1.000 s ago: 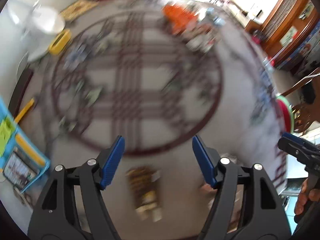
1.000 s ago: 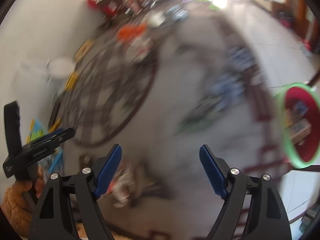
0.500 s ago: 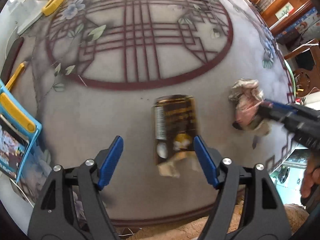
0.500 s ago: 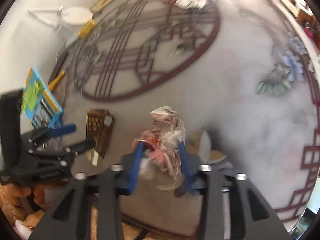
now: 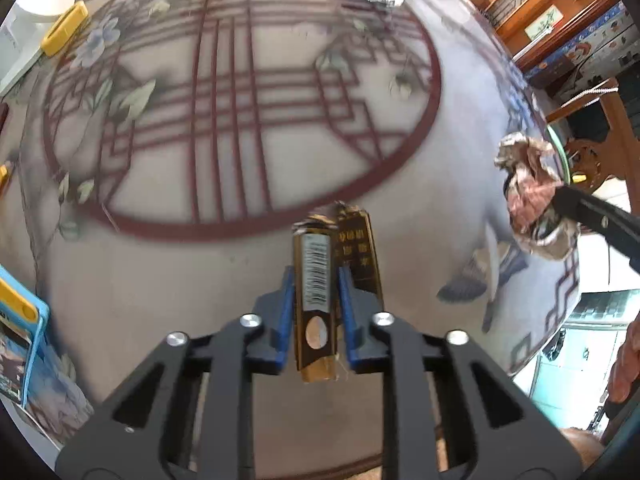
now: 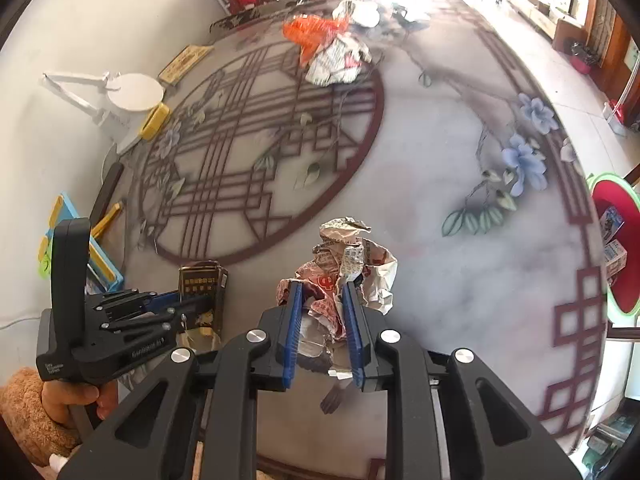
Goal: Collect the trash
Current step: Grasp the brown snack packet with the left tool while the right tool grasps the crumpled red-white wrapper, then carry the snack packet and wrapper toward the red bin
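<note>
Jaws pinch trash on both sides: left gripper [image 5: 313, 294] clamps the brown carton [image 5: 320, 300], right gripper [image 6: 322, 312] the crumpled paper [image 6: 344, 268], likely bound for the red bin [image 6: 616, 240].

This looks like a home dining or living room. A large round tabletop [image 6: 460, 280] with a painted lattice and blue flowers fills the view, with dark wooden furniture [image 5: 560, 12] and a tiled floor [image 6: 540, 52] beyond it. A wooden chair [image 5: 600, 152], a red basin [image 6: 616, 240] and household clutter surround the tabletop.
</note>
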`<state>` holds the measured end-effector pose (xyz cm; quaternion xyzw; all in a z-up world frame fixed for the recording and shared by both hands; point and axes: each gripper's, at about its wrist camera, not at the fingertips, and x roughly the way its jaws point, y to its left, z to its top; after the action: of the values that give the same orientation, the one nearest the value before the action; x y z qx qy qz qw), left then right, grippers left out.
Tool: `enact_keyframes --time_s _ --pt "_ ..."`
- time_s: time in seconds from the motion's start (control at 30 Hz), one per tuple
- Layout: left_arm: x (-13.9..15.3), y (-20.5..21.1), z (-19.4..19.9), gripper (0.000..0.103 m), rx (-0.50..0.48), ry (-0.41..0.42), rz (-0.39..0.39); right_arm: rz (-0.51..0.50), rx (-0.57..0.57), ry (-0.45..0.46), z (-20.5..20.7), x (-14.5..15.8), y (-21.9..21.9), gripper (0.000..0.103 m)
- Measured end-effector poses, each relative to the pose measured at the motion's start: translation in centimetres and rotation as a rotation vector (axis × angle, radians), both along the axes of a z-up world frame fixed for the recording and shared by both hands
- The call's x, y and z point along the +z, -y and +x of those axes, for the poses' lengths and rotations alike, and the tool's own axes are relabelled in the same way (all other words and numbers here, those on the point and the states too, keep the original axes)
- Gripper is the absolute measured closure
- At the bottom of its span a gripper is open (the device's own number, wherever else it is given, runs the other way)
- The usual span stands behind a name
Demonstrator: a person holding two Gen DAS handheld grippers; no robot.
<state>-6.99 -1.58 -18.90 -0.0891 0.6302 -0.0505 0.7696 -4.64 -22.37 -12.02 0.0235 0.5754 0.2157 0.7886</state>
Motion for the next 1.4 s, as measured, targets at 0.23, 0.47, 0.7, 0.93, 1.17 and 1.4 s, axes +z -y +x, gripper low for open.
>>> enact_keyframes --time_s 0.23,0.47,0.7,0.93,1.17,1.4 --pt "2.1 -0.4 2.0 0.085 0.024 0.071 -0.028 0.017 -0.038 0.015 0.5 0.4 0.7 0.082" --pt "4.4 -0.3 3.6 0.085 0.04 0.131 -0.045 0.024 -0.032 0.013 1.0 0.6 0.4 0.082" --pt "5.4 0.5 4.6 0.085 0.041 0.162 -0.064 0.029 -0.039 0.016 1.1 0.7 0.8 0.082" --pt "5.6 1.2 5.0 0.085 0.031 0.168 -0.067 0.032 -0.057 0.011 1.2 0.8 1.3 0.082" --pt "5.7 2.1 5.3 0.085 0.017 0.165 -0.067 0.037 -0.068 0.005 1.4 0.7 1.8 0.082" --pt "5.8 2.5 5.5 0.085 0.013 0.171 -0.068 0.04 -0.075 0.007 1.6 0.8 2.1 0.082"
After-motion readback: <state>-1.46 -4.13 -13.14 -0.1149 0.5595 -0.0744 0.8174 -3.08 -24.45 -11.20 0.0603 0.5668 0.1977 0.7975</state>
